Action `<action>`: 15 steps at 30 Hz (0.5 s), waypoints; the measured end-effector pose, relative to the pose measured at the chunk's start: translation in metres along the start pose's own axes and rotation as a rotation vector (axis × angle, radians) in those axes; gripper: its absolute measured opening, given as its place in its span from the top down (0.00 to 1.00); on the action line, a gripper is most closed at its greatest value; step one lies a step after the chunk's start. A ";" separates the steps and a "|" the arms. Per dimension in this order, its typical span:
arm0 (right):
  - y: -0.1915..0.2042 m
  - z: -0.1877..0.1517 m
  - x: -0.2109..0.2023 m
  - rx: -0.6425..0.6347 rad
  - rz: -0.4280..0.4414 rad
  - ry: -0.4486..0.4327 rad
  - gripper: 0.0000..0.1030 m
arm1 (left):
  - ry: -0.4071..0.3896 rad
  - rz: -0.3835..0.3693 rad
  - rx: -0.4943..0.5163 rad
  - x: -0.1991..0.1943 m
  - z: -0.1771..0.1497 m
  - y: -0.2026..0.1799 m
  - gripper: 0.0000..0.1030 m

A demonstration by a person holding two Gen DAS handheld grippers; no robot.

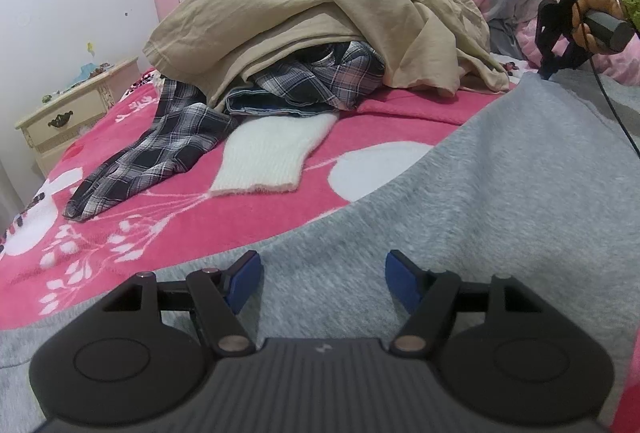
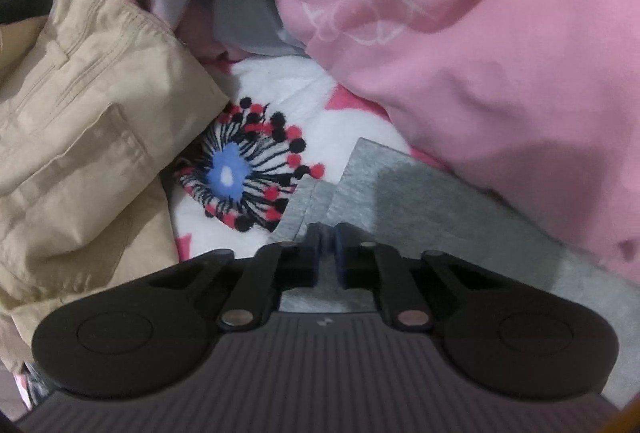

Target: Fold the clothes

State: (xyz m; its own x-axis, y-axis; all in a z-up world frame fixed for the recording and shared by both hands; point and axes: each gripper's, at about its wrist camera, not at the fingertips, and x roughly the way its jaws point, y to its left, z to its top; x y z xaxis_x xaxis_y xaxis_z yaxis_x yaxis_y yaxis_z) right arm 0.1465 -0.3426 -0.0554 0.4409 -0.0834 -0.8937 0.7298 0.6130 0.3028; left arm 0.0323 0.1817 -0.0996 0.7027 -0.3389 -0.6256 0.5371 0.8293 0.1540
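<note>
Clothes pile (image 1: 320,29) ahead; open blanket (image 1: 160,225) left

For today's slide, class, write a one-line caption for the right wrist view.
Right gripper shut on the grey garment's corner, between beige trousers and pink duvet.

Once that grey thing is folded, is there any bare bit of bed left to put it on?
Yes: the pink floral blanket lies bare near the left claw, bordered by the grey garment, the plaid shirt and the white knit piece. Further back it is crowded: the beige clothes pile and pink quilt leave only a narrow gap.
</note>
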 end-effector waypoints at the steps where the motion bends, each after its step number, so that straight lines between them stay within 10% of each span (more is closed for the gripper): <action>1: 0.001 -0.001 -0.004 -0.012 0.005 -0.015 0.99 | 0.000 0.002 0.002 0.000 0.000 0.000 0.31; 15: 0.025 -0.003 0.015 -0.089 0.064 -0.079 0.98 | 0.001 0.020 0.013 0.000 0.000 0.000 0.30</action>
State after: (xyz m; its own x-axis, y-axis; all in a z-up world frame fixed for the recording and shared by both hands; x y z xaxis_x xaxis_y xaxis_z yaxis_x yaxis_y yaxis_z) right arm 0.1697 -0.3267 -0.0627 0.5279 -0.1015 -0.8432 0.6508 0.6863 0.3248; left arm 0.0324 0.1816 -0.1002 0.7129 -0.3221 -0.6230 0.5289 0.8302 0.1761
